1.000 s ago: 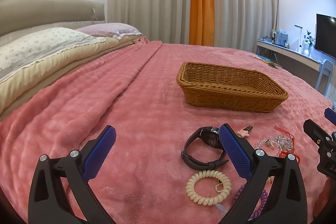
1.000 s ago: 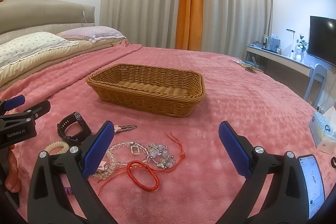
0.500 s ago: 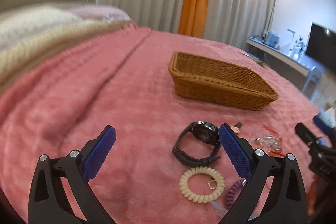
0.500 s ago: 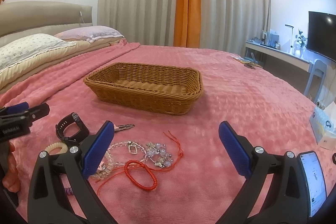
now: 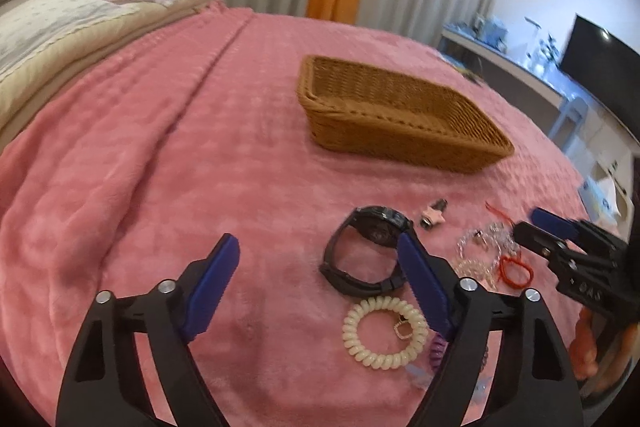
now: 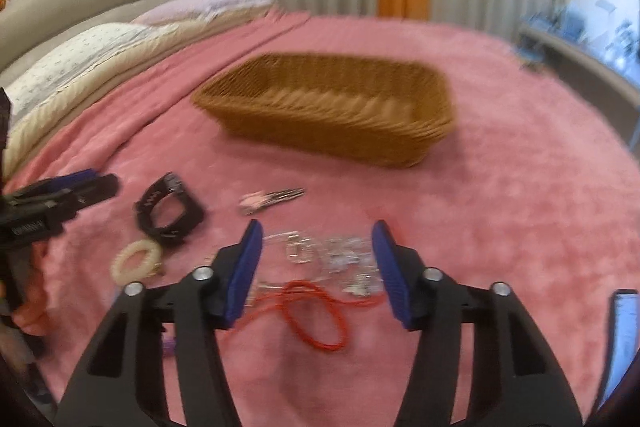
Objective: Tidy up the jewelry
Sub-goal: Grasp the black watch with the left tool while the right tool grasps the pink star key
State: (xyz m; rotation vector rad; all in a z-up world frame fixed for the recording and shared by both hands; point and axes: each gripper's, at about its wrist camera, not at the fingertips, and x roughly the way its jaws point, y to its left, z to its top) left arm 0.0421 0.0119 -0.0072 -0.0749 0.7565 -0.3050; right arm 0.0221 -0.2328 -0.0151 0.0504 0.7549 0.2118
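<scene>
Left gripper [image 5: 316, 255] wide open nr watch [image 5: 366, 251], right gripper [image 6: 318, 251] open over clear beads [image 6: 340, 255]

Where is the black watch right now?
In the left wrist view the black watch lies on the pink blanket, nearer than the wicker basket and just beyond the cream coil bracelet.

You have one wicker basket [image 5: 400, 119], one black watch [image 5: 362, 255], one cream coil bracelet [image 5: 384, 333], one red cord loop [image 6: 316, 319], and one key [image 6: 272, 201].
</scene>
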